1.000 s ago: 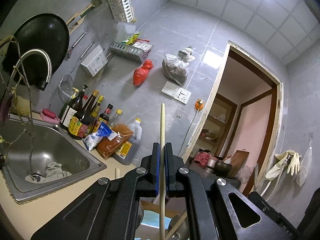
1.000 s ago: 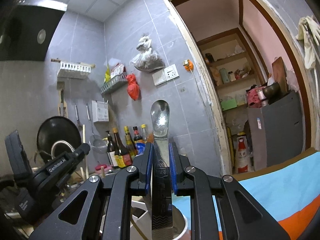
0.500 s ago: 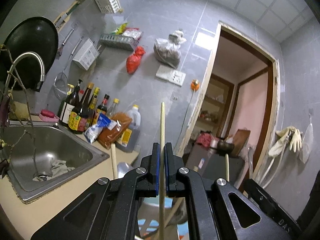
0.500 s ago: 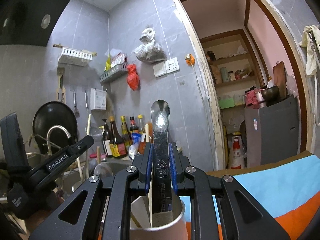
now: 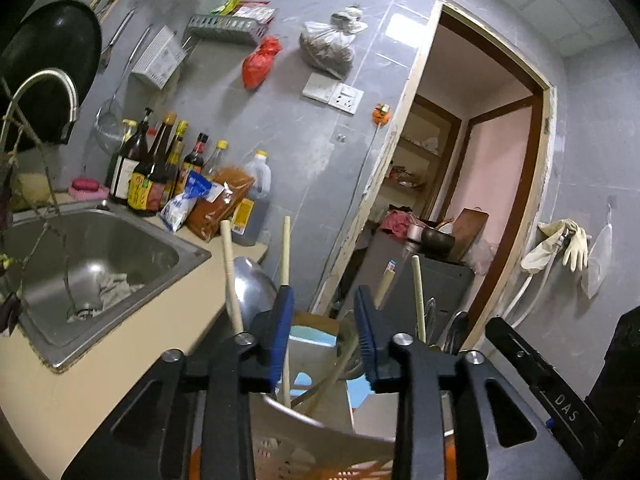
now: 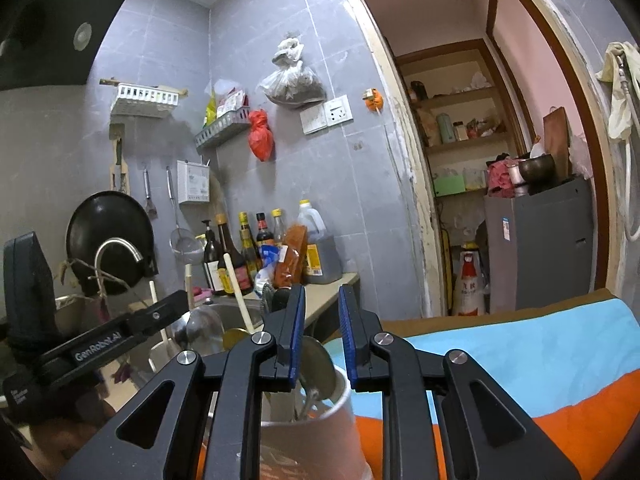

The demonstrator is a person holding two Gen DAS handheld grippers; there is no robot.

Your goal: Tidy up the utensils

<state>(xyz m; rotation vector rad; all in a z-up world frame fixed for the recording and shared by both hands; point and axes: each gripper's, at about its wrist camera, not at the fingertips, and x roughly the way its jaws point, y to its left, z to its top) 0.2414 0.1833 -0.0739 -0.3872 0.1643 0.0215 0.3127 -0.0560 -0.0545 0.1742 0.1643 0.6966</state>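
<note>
My left gripper (image 5: 324, 336) hangs over a pale plastic holder (image 5: 320, 424), and its jaws are opening. The wooden chopstick (image 5: 286, 264) it had stands loose in the holder, leaning by the left pad with the pads not pressing on it. More chopsticks (image 5: 416, 292) and a steel ladle (image 5: 252, 280) stand around it. My right gripper (image 6: 321, 332) is over a metal cup (image 6: 320, 428), and its jaws are opening too. The steel spoon (image 6: 316, 364) sits down in the cup below the pads, free of them.
A steel sink (image 5: 188, 248) with a curved tap (image 5: 44, 92) lies to the left, with sauce bottles (image 5: 152, 172) behind it. A black wok (image 5: 52, 60) hangs on the wall. A blue and orange cloth (image 6: 520, 360) covers the surface on the right, before a doorway (image 6: 480, 160).
The left jaws have parted and let go of the chopstick, which now stands in the holder. The right jaws have let go of the spoon, which has dropped into the cup.
</note>
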